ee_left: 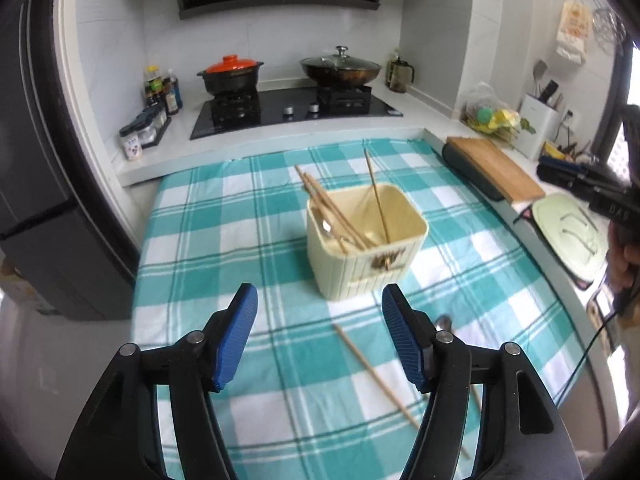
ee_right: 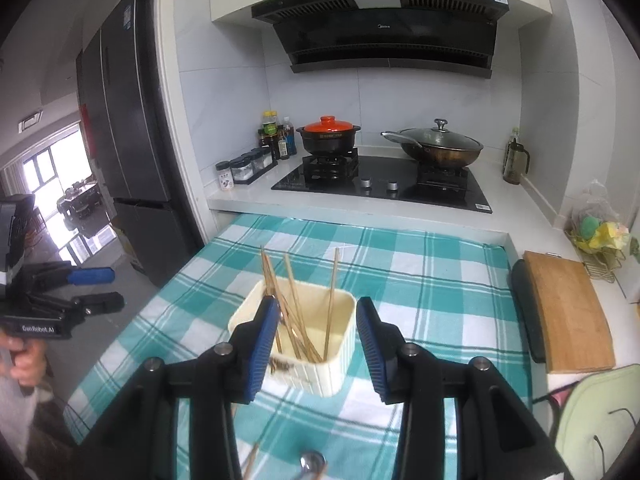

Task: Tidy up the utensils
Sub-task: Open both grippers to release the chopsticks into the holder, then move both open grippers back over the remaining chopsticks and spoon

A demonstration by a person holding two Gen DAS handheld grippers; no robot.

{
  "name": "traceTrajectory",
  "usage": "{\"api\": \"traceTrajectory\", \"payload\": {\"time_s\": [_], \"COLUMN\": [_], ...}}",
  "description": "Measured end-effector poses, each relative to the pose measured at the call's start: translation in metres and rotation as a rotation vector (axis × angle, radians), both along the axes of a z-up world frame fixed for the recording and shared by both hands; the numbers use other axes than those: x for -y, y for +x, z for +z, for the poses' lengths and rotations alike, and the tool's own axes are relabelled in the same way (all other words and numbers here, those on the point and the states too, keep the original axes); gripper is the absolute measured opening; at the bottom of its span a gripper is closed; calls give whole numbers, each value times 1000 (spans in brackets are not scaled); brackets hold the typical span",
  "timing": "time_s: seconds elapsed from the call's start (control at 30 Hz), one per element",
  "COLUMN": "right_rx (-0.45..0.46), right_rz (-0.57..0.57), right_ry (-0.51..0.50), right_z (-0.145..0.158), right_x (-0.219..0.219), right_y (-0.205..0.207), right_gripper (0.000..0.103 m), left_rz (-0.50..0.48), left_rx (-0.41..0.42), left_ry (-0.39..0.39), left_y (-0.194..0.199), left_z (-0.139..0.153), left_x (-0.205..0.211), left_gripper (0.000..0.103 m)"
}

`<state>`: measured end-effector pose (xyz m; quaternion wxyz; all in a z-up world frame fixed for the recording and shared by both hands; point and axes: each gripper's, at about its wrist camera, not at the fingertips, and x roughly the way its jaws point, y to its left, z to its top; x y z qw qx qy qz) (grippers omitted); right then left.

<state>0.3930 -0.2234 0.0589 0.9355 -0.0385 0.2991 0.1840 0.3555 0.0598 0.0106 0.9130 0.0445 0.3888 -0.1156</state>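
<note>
A cream utensil box [ee_left: 366,242] stands on the teal checked cloth [ee_left: 240,232] and holds several wooden chopsticks [ee_left: 336,212] and a spoon. It also shows in the right wrist view [ee_right: 316,340]. My left gripper [ee_left: 318,310] is open and empty, just in front of the box. A loose chopstick [ee_left: 374,372] lies on the cloth between its fingers, and a metal spoon [ee_left: 443,323] lies beside the right finger. My right gripper [ee_right: 317,326] is open and empty above the box's near side. A spoon bowl [ee_right: 313,462] and a chopstick [ee_right: 251,460] lie below it.
A gas hob [ee_left: 296,110] with a red-lidded pot [ee_left: 231,74] and a wok [ee_left: 340,68] stands behind the cloth. A wooden cutting board [ee_left: 494,168] and a green mat [ee_left: 572,232] lie at the right. Seasoning bottles [ee_left: 162,92] stand at the back left.
</note>
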Motion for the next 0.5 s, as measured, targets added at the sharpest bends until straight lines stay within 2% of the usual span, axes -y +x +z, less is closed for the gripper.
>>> {"api": "traceTrajectory", "payload": {"time_s": [0.13,0.27,0.37,0.5], "right_rx": [9,3,-30,-56], "right_rz": [-21,-67,-99,-158], "right_ry": [-79,-155,-136,-96], "right_z": [-13,-52,-92,-150], "right_x": [27,44,51,46], "right_y": [-65,-116,-147,-187], "right_gripper": [42,42,42,42], "left_rz": [27,98,141,227], "left_rx": [-37,-52,-76,-74], "left_ry": [24,-8,-60,-41], "left_y": [-53,-94,-116,-135], "left_z": [-40,-85,-119,-154], "left_x": [-8,-2,11,33], "left_gripper": [68,73,73,73]}}
